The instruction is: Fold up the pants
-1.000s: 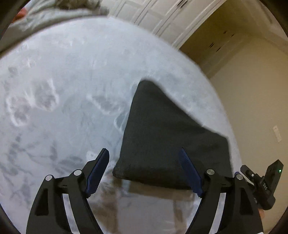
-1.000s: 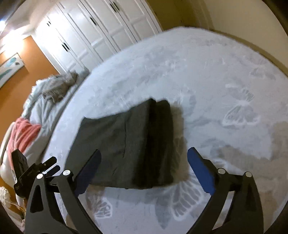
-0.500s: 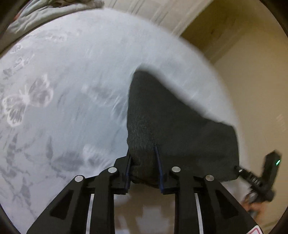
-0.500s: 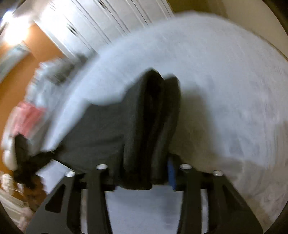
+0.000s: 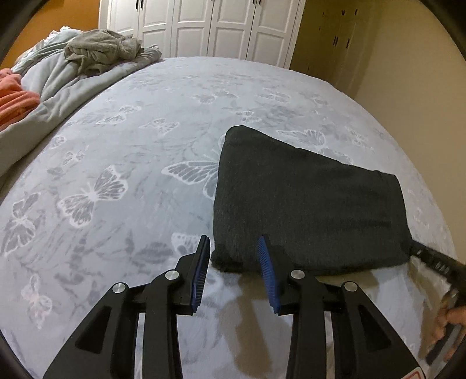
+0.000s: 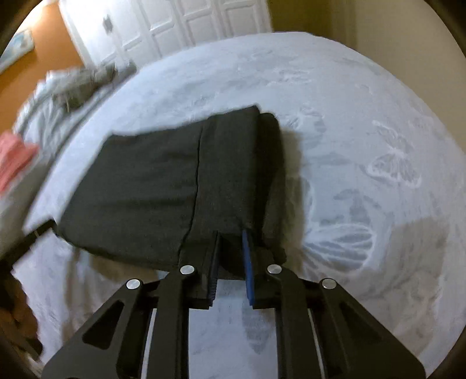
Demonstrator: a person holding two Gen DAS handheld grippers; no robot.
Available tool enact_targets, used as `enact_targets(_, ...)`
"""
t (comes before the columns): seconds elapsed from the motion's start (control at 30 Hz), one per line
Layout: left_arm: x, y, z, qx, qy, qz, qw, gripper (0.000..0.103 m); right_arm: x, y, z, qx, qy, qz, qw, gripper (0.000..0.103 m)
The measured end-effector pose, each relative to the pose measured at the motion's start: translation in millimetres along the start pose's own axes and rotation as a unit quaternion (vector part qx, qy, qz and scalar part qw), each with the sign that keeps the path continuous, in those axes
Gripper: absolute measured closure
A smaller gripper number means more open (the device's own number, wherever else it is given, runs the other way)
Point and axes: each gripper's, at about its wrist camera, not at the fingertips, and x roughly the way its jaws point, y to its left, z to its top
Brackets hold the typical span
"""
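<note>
pants: dark grey, folded into a thick compact rectangle, lying flat on the bed with the butterfly-print cover, toward the bed's near right part in the left wrist view. layered fold edges visible along the pants' right side in the right wrist view.

change: half a second ago both of my tools were clamped on the near edge of the bundle. now my left hand-held gripper has let go; its jaws are moderately spread, with the near left corner of the pants sitting between the blue pads but not squeezed. my right hand-held gripper is only narrowly parted at the near edge of the right-hand layers; cloth sits in the gap, and i cannot tell whether it is pinched or just released.

meaning, as i judge it: the bundle has been set or squared in place and the fold looks essentially finished. what remains is backing both tools away without dragging the edge.

position: pants directly ahead of both tools, near edge at the fingertips, rest of the bundle extending away.

surroundings: crumpled grey blanket and something coral at the bed's far left; white closet doors beyond.
</note>
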Motion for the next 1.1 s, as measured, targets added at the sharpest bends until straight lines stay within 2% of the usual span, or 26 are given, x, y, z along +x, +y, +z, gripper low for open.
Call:
enact_targets(0.07, -2.7, 0.2, -2.6, 0.008, -0.003, 0.005, 0.9999, 0.069, -19.1, 1.8, 2.2, 0.019, -0.005, 0.003, 1.000, 0.087)
enact_targets(0.17, -20.3, 1.3, -6.9, 0.012, -0.012, 0.009, 0.9998, 0.069, -52.6, 13.0, -5.3, -0.005, -0.033, -0.008, 0.999, 0.087)
enact_targets(0.27, -42.6, 0.7, -15.1, 0.018, -0.023, 0.011, 0.9995, 0.069, -90.0, 25.2, -21.9, -0.031, -0.068, -0.033, 0.997, 0.086)
enact_targets(0.4, -77.7, -4.0, -34.2, 0.045, -0.038, 0.031, 0.9978, 0.069, -125.6, 20.1, -46.1, -0.022, -0.084, -0.034, 0.996, 0.086)
enact_targets(0.47, -94.5, -3.9, -45.5, 0.051, -0.039, 0.034, 0.9974, 0.063, -137.8, 19.0, -57.2, -0.012, -0.093, -0.027, 0.995, 0.086)
enact_targets(0.53, -115.9, -1.3, -62.7, 0.049, -0.049, 0.046, 0.9966, 0.040, -150.1, 16.8, -70.4, -0.008, -0.100, -0.026, 0.995, 0.085)
enact_targets(0.57, -125.0, 0.4, -71.8, 0.046, -0.057, 0.048, 0.9962, 0.034, -155.9, 15.4, -80.5, -0.006, -0.106, -0.030, 0.994, 0.084)
enact_targets(0.6, -132.1, 1.7, -81.1, 0.044, -0.065, 0.048, 0.9957, 0.023, -157.8, 14.7, -90.8, -0.002, -0.108, -0.031, 0.994, 0.076)
enact_targets(0.63, -136.1, 2.3, -89.0, 0.042, -0.073, 0.048, 0.9953, 0.019, -157.1, 14.3, -97.3, 0.000, -0.106, -0.030, 0.994, 0.061)
enact_targets(0.7, -137.0, 3.7, -104.5, 0.034, -0.087, 0.046, 0.9946, 0.019, -145.6, 9.0, -116.1, 0.018, -0.097, -0.036, 0.995, 0.050)
enact_targets(0.77, -126.9, 4.5, -113.8, 0.011, -0.082, 0.029, 0.9962, 0.019, -126.1, 8.3, -122.0, 0.022, -0.076, -0.047, 0.996, 0.050)
enact_targets(0.83, -114.0, 4.2, -114.0, -0.002, -0.071, 0.009, 0.9974, 0.019, -112.4, 13.7, -124.8, -0.004, -0.082, -0.066, 0.994, 0.050)
enact_targets(0.9, -108.6, 3.5, -114.8, -0.004, -0.085, 0.020, 0.9962, 0.019, -105.7, 20.7, -130.3, -0.025, -0.091, -0.092, 0.991, 0.044)
enact_targets(0.93, -106.1, 3.7, -114.7, -0.004, -0.095, 0.032, 0.9949, 0.019, -102.1, 23.6, -133.7, -0.030, -0.093, -0.095, 0.991, 0.037)
enact_targets(1.0, -102.7, 3.5, -115.7, -0.004, -0.105, 0.037, 0.9938, 0.019, -99.1, 26.3, -140.3, -0.021, -0.104, -0.090, 0.990, 0.031)
enact_targets(1.1, -92.4, 3.5, -118.0, -0.013, -0.100, 0.032, 0.9944, 0.019, -97.0, 27.4, -149.1, -0.020, -0.129, -0.089, 0.988, 0.028)
